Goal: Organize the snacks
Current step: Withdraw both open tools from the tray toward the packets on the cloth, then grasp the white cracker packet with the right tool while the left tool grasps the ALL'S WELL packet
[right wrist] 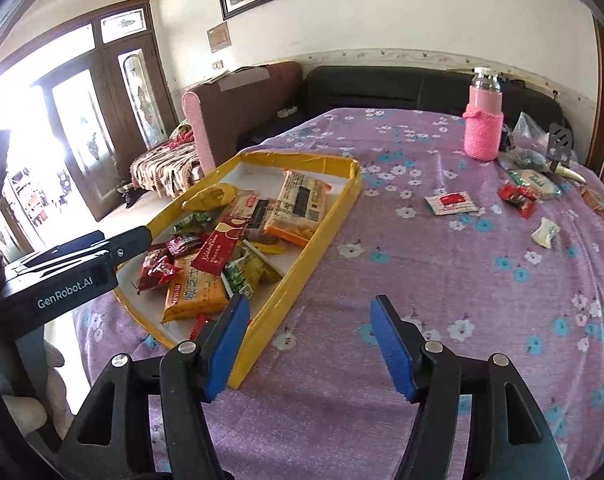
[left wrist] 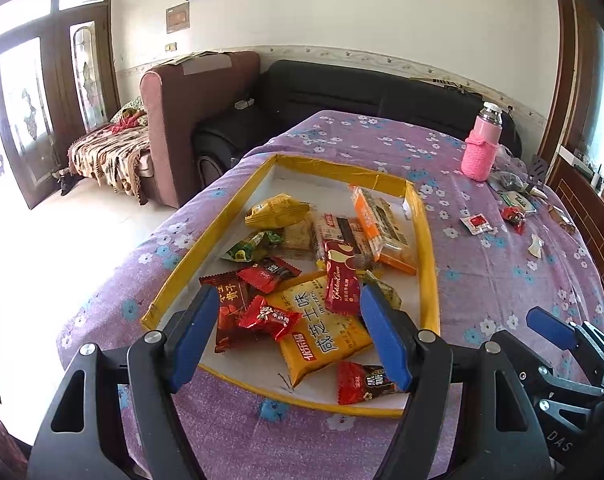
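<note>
Both grippers, left (left wrist: 289, 334) and right (right wrist: 310, 344), hung released and empty near the tray (left wrist: 425, 240). Most snacks already lay inside it. A white packet (right wrist: 450, 203) and red candy (right wrist: 518, 199) waited far right on the cloth.

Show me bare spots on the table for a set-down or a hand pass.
Free: cloth between the tray wall and the white sachet, and the near strip under the right gripper. Crowded: tray interior, and the far right corner by the pink bottle.
</note>
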`<action>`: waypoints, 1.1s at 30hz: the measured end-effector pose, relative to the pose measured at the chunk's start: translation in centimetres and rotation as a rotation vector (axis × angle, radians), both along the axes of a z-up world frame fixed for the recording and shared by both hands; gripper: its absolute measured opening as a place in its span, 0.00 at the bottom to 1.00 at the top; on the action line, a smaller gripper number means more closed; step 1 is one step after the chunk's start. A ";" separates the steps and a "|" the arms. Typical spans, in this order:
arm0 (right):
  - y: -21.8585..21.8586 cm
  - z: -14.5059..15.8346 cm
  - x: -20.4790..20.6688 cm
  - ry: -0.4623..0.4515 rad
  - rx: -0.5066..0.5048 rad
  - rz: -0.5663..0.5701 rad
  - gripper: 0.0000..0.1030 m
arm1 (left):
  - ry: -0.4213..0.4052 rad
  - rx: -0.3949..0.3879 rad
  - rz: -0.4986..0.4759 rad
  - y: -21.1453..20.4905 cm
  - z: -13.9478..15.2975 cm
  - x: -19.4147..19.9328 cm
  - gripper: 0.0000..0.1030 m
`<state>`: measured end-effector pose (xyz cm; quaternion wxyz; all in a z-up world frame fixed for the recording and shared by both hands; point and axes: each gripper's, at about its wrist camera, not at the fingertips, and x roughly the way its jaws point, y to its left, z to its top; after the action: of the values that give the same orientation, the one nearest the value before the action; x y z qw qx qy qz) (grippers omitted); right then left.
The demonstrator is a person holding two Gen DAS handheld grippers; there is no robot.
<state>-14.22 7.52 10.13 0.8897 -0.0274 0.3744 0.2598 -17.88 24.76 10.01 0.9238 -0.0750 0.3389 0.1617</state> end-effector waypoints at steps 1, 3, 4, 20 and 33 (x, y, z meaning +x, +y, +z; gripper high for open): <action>-0.1 0.1 -0.1 -0.006 -0.004 -0.003 0.63 | 0.000 0.002 -0.001 -0.1 0.0 -0.1 0.71; -0.1 0.1 -0.3 -0.019 -0.016 -0.006 0.64 | 0.000 0.007 -0.004 -0.3 0.2 -0.2 0.71; -0.1 0.2 -0.5 -0.030 -0.026 -0.007 0.64 | 0.000 0.008 -0.003 -0.3 0.2 -0.2 0.71; -2.3 -1.3 -0.3 -0.020 -0.055 -0.034 0.69 | 0.016 -0.064 -0.127 -2.7 -0.1 0.3 0.71; -15.2 -3.1 7.4 0.150 -0.022 -0.293 0.69 | 0.057 -0.230 -0.329 -5.7 -1.3 2.2 0.71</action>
<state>-6.78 -7.64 6.99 0.8872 0.0371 0.4428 0.1243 -15.69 19.05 8.68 0.9132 -0.1192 0.3887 -0.0293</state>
